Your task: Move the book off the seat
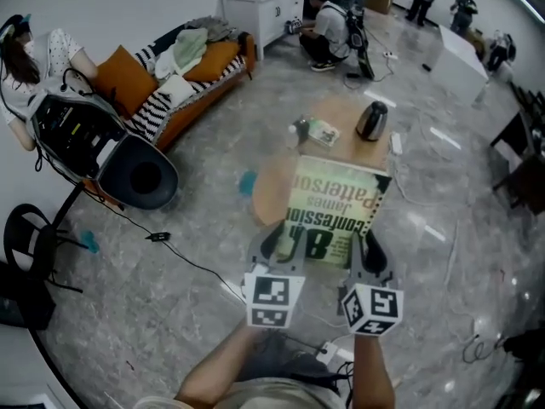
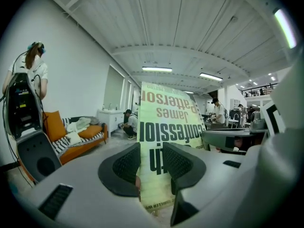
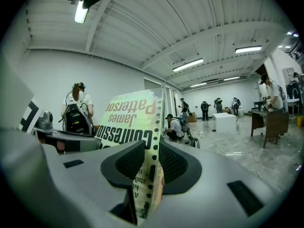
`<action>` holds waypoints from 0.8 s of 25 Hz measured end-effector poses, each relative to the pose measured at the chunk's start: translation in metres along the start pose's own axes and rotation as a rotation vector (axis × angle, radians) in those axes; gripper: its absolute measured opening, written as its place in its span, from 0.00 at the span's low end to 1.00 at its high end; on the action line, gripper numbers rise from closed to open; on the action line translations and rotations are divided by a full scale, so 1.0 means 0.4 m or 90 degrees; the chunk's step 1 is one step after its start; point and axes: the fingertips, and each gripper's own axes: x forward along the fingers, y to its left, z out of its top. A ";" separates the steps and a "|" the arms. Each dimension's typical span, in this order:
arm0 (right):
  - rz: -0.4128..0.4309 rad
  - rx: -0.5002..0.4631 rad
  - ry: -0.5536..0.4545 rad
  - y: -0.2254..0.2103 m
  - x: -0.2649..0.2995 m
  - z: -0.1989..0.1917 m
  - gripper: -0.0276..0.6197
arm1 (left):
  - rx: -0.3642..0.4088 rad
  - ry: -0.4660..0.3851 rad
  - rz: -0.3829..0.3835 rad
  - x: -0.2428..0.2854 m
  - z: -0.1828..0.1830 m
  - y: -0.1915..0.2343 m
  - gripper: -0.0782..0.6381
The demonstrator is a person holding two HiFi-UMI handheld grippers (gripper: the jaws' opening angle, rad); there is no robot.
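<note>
The book [image 1: 332, 216] is off the seat and in the air, cover showing to the head view, its print upside down to the person. Both claws grip its near edge. The left claw [image 2: 151, 163] is clamped on the near left corner, its pads pressing on both faces. The right claw [image 3: 151, 165] is clamped likewise on the near right corner, at the edge with black dots. Each claw's jaws stand only as far apart as the book is thick. In the head view the book's far edge overlaps the near edge of a round wooden tabletop [image 1: 341, 109] carrying a kettle [image 1: 371, 120]. A sofa [image 1: 200, 71] stands well apart, far left.
</note>
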 end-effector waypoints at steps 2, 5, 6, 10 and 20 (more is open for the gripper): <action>-0.013 0.003 0.015 0.009 0.030 -0.020 0.20 | -0.006 0.014 -0.011 0.025 -0.020 0.026 0.32; -0.025 0.015 0.042 0.010 0.051 -0.046 0.20 | -0.012 0.041 -0.021 0.048 -0.044 0.042 0.32; -0.028 0.020 0.052 0.008 0.057 -0.060 0.20 | -0.014 0.051 -0.023 0.056 -0.057 0.044 0.32; -0.033 0.039 0.085 -0.021 0.101 -0.132 0.20 | -0.018 0.088 -0.026 0.117 -0.120 0.047 0.32; -0.023 0.066 0.152 -0.137 0.217 -0.319 0.20 | -0.040 0.152 -0.015 0.283 -0.290 0.018 0.32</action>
